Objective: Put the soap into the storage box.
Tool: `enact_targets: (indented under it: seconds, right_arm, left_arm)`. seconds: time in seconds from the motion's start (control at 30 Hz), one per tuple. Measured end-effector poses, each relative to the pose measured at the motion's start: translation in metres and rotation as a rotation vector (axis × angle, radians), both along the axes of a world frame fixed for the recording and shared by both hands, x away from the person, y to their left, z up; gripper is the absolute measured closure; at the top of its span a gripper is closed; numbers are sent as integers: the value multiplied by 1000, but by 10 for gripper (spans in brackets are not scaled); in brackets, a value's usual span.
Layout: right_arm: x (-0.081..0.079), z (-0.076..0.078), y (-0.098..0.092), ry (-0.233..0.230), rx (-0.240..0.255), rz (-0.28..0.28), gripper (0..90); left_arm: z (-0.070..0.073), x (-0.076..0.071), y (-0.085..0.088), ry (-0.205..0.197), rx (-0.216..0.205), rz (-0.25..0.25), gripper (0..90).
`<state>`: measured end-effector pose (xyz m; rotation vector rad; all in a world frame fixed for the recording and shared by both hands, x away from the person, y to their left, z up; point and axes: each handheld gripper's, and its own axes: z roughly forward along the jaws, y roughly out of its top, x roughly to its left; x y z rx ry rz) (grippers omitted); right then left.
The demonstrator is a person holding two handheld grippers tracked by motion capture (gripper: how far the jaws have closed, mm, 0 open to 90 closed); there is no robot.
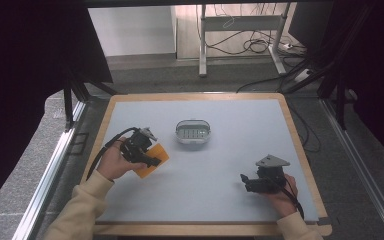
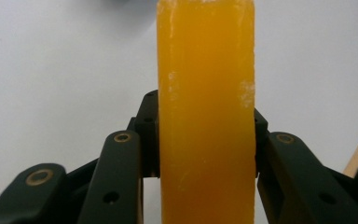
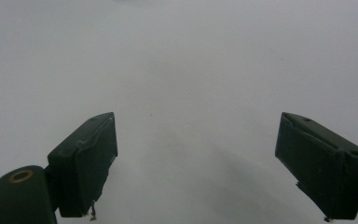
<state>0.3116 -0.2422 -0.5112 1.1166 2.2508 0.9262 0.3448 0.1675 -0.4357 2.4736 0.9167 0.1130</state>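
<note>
An orange translucent soap bar [image 1: 155, 159] is held at the table's left side by my left gripper [image 1: 150, 159], which is shut on it. In the left gripper view the orange bar [image 2: 205, 112] stands on edge between the two black jaws, which press on both its sides. A small grey soap dish [image 1: 192, 131] with a slotted inner tray sits near the table's middle, to the right of and beyond the bar. My right gripper [image 1: 244, 181] rests low at the front right, pointing left. Its jaws stand wide apart in the right gripper view [image 3: 196, 168], with bare table between them.
The grey table top [image 1: 220, 160] has a wooden rim [image 1: 300, 150]. Beyond the far edge lie the floor, cables and a metal frame leg [image 1: 202, 45]. Dark curtains hang on both sides.
</note>
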Motion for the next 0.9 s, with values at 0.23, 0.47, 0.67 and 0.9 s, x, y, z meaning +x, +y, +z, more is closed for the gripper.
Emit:
enact_targets:
  seconds: [0.23, 0.47, 0.67, 0.9]
  right_arm:
    - [1, 0, -1, 0, 4, -4, 132]
    - [0, 0, 0, -1, 2, -5, 132]
    - [0, 0, -1, -5, 3, -5, 132]
    - [0, 0, -1, -7, 3, -2, 132]
  left_arm:
    - [-1, 8, -5, 18, 5, -13, 620]
    - [2, 17, -13, 2, 35, -64, 619]
    - [2, 20, -19, -10, 51, -84, 619]
    - [0, 28, -25, -13, 68, -91, 619]
